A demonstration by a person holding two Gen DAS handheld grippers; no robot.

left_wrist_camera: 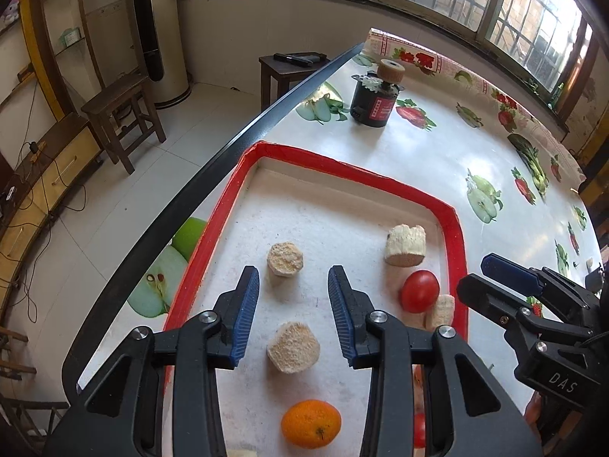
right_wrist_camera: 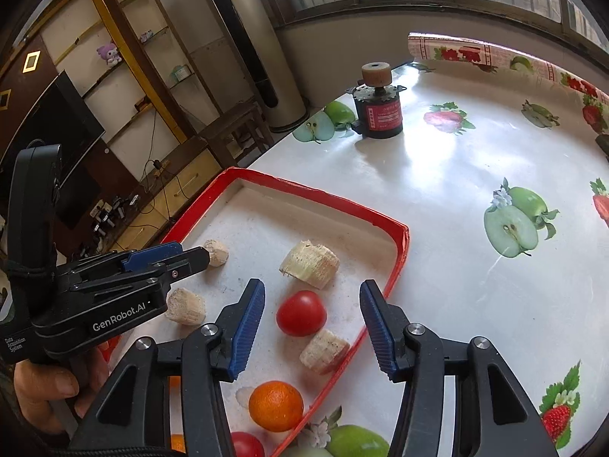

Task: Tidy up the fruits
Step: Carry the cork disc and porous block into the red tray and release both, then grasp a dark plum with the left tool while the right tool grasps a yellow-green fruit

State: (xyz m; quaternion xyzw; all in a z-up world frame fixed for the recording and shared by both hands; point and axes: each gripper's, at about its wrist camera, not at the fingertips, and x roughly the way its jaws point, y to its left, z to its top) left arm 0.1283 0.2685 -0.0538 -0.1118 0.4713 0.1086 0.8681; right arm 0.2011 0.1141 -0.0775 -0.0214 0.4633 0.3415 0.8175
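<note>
While we look along the left tongs [left_wrist_camera: 293,312], we see their blue pads spread apart over the red-rimmed tray [left_wrist_camera: 354,167], gripping nothing. Between and just below the pads lies a pale chunk of cut fruit [left_wrist_camera: 293,347], and a second pale chunk [left_wrist_camera: 285,259] sits a little beyond the tips. Nearer to us in the tray rests an orange [left_wrist_camera: 311,424]. Toward the tray's right side we see a larger pale piece [left_wrist_camera: 405,245], a red tomato [left_wrist_camera: 420,291] and, touching the tomato, a small pale piece [left_wrist_camera: 441,311] against the rim. The right tongs [left_wrist_camera: 495,278] enter from the right edge, over the worktop [left_wrist_camera: 418,152] beside the tray; from here we cannot tell their state. A black motor [left_wrist_camera: 373,103] with a wooden wheel stands well beyond the tray. From the right wrist view, the right tongs [right_wrist_camera: 312,323] hold their pads wide apart and empty, hovering over the tray's right rim [right_wrist_camera: 396,266]. Between the pads we see the tomato [right_wrist_camera: 301,313] and a small pale piece [right_wrist_camera: 323,350] leaning at the rim, with the orange [right_wrist_camera: 276,405] closer. The left tongs [right_wrist_camera: 198,255] reach in from the left, near two pale chunks.
</note>
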